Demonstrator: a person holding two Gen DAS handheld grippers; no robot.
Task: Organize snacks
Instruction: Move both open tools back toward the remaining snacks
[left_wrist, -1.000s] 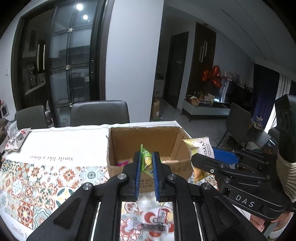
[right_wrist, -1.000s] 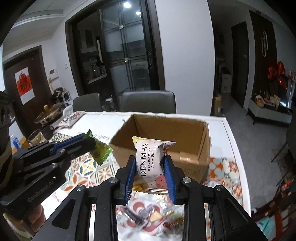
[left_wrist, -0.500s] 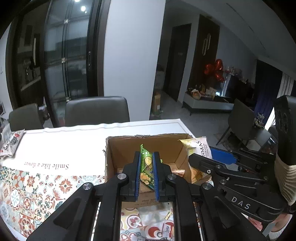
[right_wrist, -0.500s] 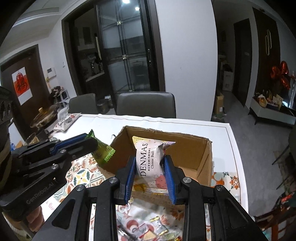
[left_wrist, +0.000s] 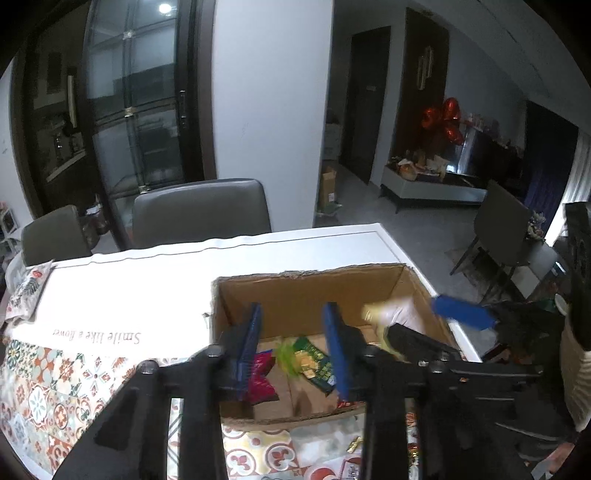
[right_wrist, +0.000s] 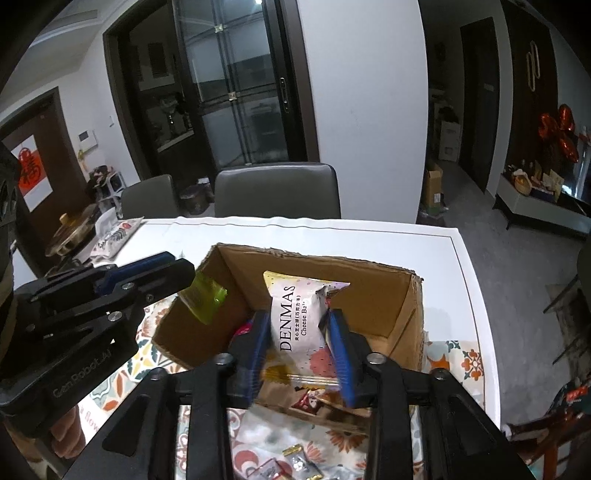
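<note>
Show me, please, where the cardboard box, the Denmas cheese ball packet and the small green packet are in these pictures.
Cardboard box (right_wrist: 402, 314): right wrist view, inner right wall.
Denmas cheese ball packet (right_wrist: 295, 317): right wrist view, printed front.
Small green packet (right_wrist: 205, 301): right wrist view, its middle, over the box's left edge.

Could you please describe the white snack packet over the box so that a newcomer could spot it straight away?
Find the open cardboard box on the patterned tablecloth. Above its opening, between the blue fingers of the right gripper, is the white packet. Unlike the green packet nearby, it reads DENMAS Cheese Ball in dark letters.
</note>
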